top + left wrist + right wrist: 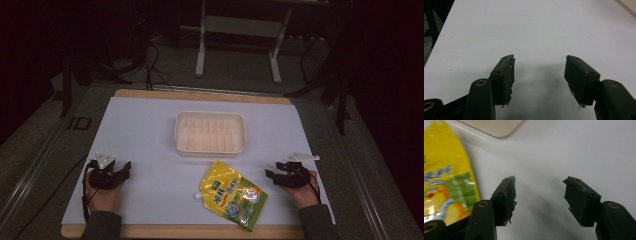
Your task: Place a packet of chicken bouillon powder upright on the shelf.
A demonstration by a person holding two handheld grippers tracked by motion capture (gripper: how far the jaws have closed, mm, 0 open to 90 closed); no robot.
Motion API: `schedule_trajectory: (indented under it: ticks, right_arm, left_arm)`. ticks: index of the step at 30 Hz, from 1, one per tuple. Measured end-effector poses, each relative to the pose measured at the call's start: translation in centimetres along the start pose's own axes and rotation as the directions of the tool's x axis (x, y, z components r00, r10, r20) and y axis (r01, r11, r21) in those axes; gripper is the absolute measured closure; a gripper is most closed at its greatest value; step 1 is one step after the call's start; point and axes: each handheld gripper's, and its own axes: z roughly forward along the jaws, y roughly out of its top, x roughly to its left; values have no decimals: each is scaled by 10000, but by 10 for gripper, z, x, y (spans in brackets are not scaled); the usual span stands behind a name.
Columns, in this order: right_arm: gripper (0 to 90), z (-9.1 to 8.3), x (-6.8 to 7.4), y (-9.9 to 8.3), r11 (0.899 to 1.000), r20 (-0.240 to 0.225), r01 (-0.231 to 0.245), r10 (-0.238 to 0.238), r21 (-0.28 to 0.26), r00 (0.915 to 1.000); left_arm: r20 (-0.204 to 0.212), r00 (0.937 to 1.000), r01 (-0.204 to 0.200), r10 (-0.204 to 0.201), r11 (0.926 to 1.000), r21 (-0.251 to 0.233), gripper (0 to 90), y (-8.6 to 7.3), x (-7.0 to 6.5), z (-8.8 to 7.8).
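pouch point(233, 194): soft, floppy, slick, prob. liquid-filled | grab at edge/corner nr spout | L gripper point(119, 170) released, empty | R gripper point(272, 175) released, empty, beside pouch

My left gripper point(125, 167) and right gripper point(270, 174): black bodies, each topped by a pale grey three-cornered plate, each trailing a thin black cable. Jaws are matt black with flat, frayed-edged pads point(506, 77) and brass-coloured screw eyelets at the knuckles. My sleeves point(101, 226) are dark grey-green.
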Motion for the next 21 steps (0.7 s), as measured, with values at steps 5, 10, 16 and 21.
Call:
schedule_trajectory:
  ticks: [5, 10, 16, 21]
  right_arm:
    - [405, -5, 3, 12, 9986, -440, 504, -498, 130, 9978]
    - [394, -6, 6, 23, 9960, -695, 854, -833, 274, 9941]
    - [389, -3, 13, 37, 9916, -1074, 1259, -1221, 291, 9867]
    - [386, 2, 18, 44, 9910, -1479, 1329, -1293, 149, 9805]
  left_arm:
    - [36, 10000, -35, 35, 10000, -39, 404, 0, -1, 0]
    - [22, 10000, -85, 85, 10000, -35, 401, 0, -1, 0]
    - [13, 9999, -127, 127, 9999, 15, 401, 0, -1, 0]
    - [26, 9999, -135, 135, 9999, 15, 401, 0, -1, 1]
